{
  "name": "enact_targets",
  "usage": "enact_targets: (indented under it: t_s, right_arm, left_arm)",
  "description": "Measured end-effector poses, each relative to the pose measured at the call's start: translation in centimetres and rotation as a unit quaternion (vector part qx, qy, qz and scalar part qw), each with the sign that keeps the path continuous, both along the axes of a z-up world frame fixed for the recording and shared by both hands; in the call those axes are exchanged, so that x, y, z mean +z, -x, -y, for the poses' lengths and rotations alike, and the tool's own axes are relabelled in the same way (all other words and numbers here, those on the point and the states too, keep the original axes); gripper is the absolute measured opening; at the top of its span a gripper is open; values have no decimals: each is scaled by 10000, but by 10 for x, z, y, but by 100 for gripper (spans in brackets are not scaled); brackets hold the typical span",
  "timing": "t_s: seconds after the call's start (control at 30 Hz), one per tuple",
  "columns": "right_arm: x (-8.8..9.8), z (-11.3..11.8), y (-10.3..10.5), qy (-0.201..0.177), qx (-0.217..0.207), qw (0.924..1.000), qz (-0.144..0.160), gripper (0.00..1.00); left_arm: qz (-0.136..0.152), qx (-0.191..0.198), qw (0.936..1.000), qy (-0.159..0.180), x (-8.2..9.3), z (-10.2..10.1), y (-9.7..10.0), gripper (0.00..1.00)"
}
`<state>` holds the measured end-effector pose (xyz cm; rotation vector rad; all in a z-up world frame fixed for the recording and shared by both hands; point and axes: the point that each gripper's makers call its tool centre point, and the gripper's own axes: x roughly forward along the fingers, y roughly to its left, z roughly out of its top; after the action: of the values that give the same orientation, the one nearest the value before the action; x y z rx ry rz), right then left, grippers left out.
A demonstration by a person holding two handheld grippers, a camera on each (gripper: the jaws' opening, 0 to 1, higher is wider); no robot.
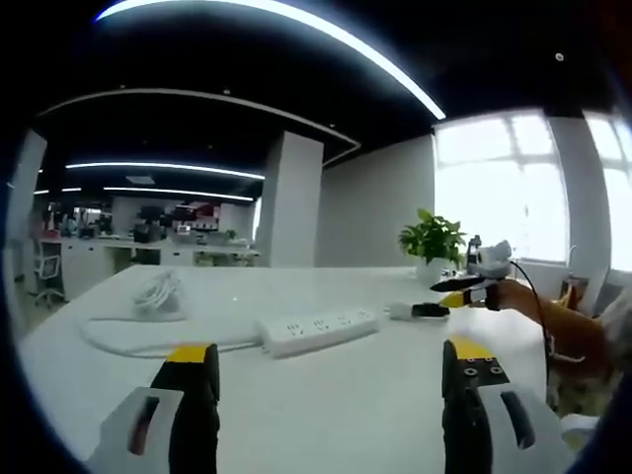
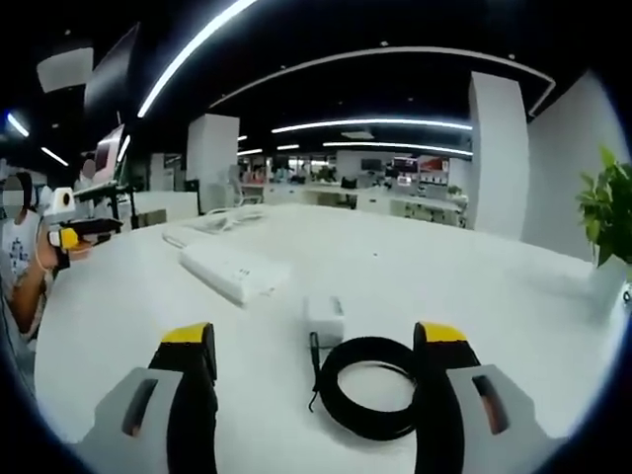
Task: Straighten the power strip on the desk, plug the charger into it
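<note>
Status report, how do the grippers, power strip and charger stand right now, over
Left gripper and right gripper both open, empty. Power strip flat on desk, nothing plugged in. Charger with coiled black cable between right jaws, ungrasped. Path clear.

I see the white power strip [image 1: 318,331] lying flat on the desk at a slant, sockets up, its white cord [image 1: 148,316] looped beyond. The small white charger [image 2: 324,318] lies near it, unplugged, touching its coiled black cable [image 2: 372,385].
</note>
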<state>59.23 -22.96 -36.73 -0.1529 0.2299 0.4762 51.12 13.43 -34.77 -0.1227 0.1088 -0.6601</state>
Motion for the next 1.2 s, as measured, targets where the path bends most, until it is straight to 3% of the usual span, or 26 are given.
enact_targets:
  t_s: [0.5,1.2]
  right_arm:
    - [1,3,-2,81,-64,9999,-6,65]
    - [-7,5,1,261,-62,9992,-283,59]
  left_arm:
    - [-16,25,10000,45,0,-2,-1,94]
    - [-8,21,10000,94,2,-1,-1,94]
